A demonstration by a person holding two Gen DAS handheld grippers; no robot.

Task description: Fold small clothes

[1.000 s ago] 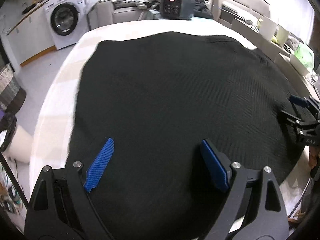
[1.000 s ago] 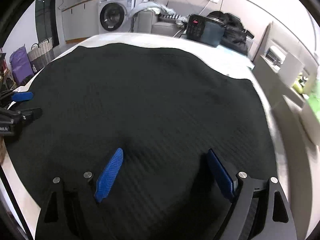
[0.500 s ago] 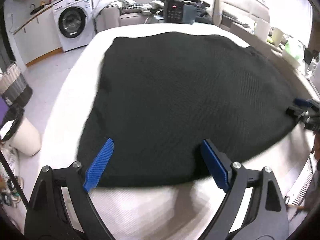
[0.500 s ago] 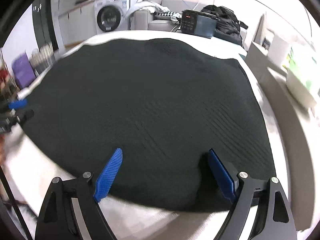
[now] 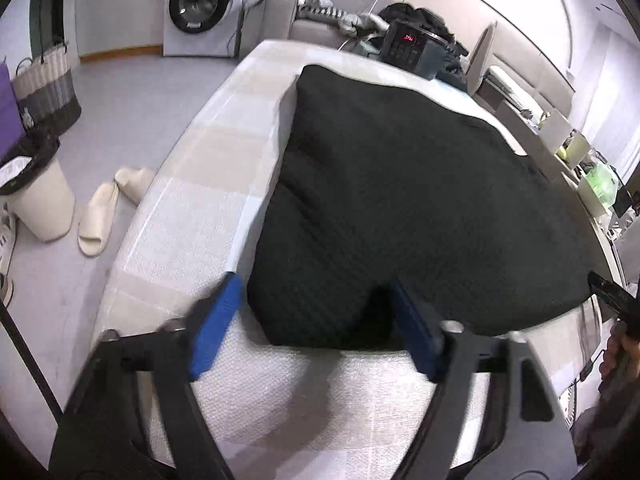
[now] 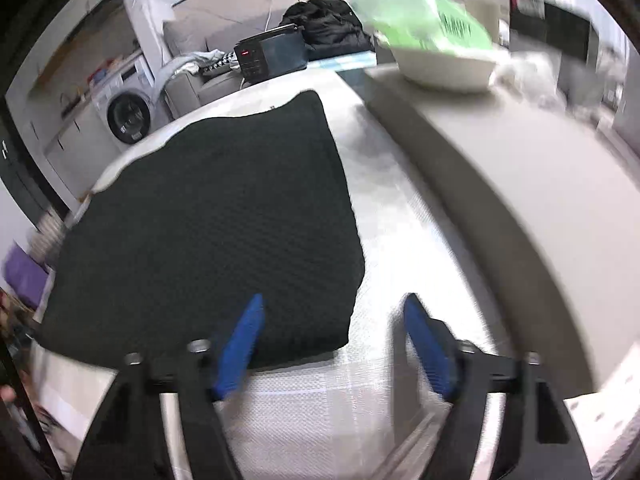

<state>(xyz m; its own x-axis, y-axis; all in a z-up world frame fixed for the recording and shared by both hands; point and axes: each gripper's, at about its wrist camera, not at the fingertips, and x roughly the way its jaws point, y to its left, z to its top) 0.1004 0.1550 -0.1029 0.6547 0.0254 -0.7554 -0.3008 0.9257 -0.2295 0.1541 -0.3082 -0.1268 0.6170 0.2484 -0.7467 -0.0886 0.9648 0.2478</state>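
Observation:
A black knit garment (image 5: 400,200) lies flat on the white padded table (image 5: 192,216). My left gripper (image 5: 316,320) is open and empty, just above the garment's near left corner. In the right wrist view the same garment (image 6: 216,224) lies left of centre. My right gripper (image 6: 332,344) is open and empty at the garment's near right corner, with its left finger (image 6: 240,340) over the cloth edge and its right finger (image 6: 428,348) over bare table. The right gripper's tip shows at the right edge of the left wrist view (image 5: 612,292).
A dark box with red digits (image 5: 412,48) stands past the table's far end. A washing machine (image 5: 200,8), slippers (image 5: 108,204) and a white bin (image 5: 40,196) are on the floor to the left. A grey counter (image 6: 520,184) with a green-filled tub (image 6: 432,28) runs along the right.
Both grippers have pulled back from over the garment to its near edge. The left one swung left, the right one swung right. Both stayed open and empty.

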